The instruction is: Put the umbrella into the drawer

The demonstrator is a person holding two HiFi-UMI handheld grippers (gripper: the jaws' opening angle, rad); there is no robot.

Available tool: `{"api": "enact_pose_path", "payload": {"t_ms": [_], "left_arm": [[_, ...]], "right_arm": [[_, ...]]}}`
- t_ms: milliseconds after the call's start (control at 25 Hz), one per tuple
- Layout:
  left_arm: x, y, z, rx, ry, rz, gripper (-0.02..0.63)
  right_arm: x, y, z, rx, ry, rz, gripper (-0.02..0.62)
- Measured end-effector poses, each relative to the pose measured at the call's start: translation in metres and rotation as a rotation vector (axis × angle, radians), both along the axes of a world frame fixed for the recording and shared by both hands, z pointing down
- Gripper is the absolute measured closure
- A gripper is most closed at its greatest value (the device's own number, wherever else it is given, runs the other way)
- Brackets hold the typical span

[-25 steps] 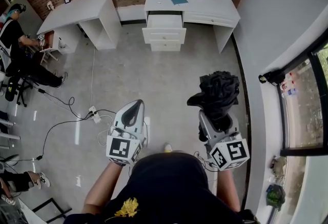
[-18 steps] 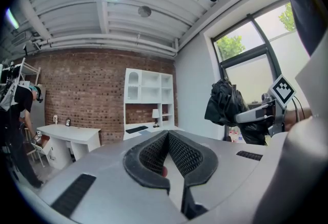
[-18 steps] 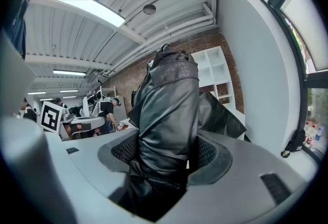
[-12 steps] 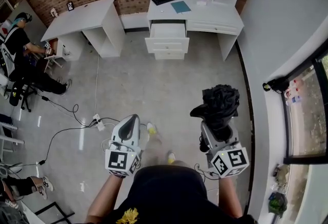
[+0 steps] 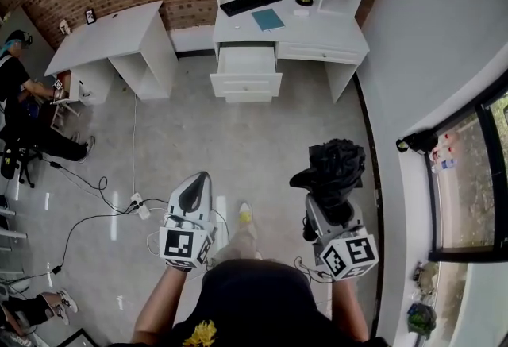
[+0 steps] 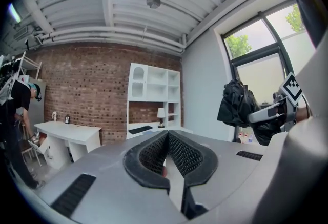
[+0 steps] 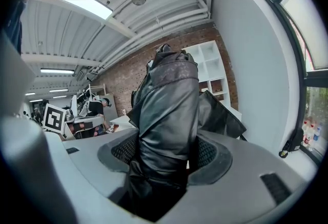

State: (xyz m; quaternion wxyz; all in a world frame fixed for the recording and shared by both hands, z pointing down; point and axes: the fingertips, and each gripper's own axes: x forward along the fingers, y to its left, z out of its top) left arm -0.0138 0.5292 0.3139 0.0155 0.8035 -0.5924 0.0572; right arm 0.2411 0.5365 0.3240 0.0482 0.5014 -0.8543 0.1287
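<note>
The umbrella (image 5: 337,167) is black and folded, its loose fabric bunched, and sticks out forward from the pressing jaws of the right gripper (image 5: 332,201). The white drawer (image 5: 246,59), well apart, stands pulled open under the counter's (image 5: 317,24) left end.

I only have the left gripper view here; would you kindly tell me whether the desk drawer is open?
Observer: Yes, the head view shows the top drawer of the white desk pulled out.
Operator: Thank you. Is the umbrella gripped securely?
Observer: The right gripper view shows the right tool closed on the black umbrella, pressing it from both sides.
Operator: Anything on the floor?
Observer: A power strip with cables lies on the floor, left of the tools.
</note>
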Motion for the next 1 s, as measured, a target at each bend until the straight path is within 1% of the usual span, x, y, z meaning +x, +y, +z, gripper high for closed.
{"api": "enact_pose_path", "payload": {"t_ms": [160, 280, 400, 560, 720, 1000], "left_arm": [[-0.011, -0.047, -0.016, 0.046, 0.014, 0.012, 0.589], [-0.031, -0.081, -0.017, 0.038, 0.033, 0.011, 0.589], [-0.046, -0.116, -0.017, 0.037, 0.062, 0.015, 0.589], [-0.062, -0.156, -0.021, 0.060, 0.095, 0.028, 0.589], [-0.083, -0.180, -0.017, 0.058, 0.120, 0.022, 0.589], [-0.105, -0.197, 0.012, -0.001, 0.118, -0.008, 0.589]], "right_arm": [[-0.014, -0.042, -0.012, 0.014, 0.012, 0.018, 0.330], [-0.037, -0.073, -0.018, -0.004, 0.005, 0.011, 0.330], [-0.057, -0.103, -0.024, -0.012, 0.045, -0.008, 0.330], [-0.075, -0.142, -0.034, -0.002, 0.076, 0.006, 0.331], [-0.087, -0.173, -0.039, -0.015, 0.080, 0.028, 0.331], [-0.094, -0.198, -0.017, -0.066, 0.061, 0.040, 0.331]]}}
